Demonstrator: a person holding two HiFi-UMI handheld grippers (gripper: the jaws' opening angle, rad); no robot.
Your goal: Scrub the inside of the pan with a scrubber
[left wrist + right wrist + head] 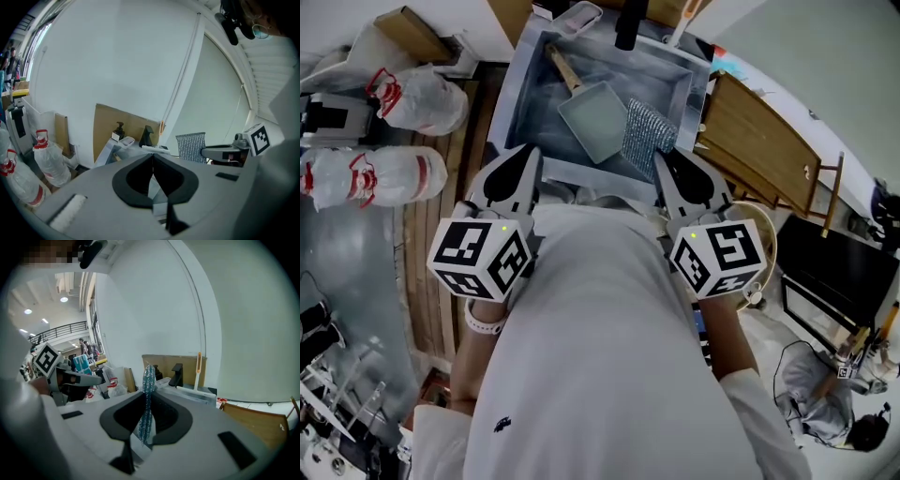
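Where the square grey pan with a wooden handle [592, 117] lies: flat on the bottom of the grey metal sink [520, 103], its inside facing up and its handle pointing toward the far left corner.
Scrubber [649, 136]: a silvery-blue woven mesh pad, standing upright and seen edge-on in the right gripper view. From the head view it overlaps the pan's right edge and seems to hang just over it, though contact cannot be judged.
Right tool [662, 161]: jaws pinched on the lower part of the mesh pad, which rises past the jaw tips. It sits at the near right rim of the sink.
Left tool [152, 158]: jaws pressed together along a thin seam with nothing between them. It sits at the near left rim of the sink, apart from the pan.
Black faucet [628, 23]: at the far rim of the sink.
Clear plastic bottles with red-and-white labels [380, 173]: lying to the left of the sink.
Wooden board [759, 141]: just beside the sink on the right.
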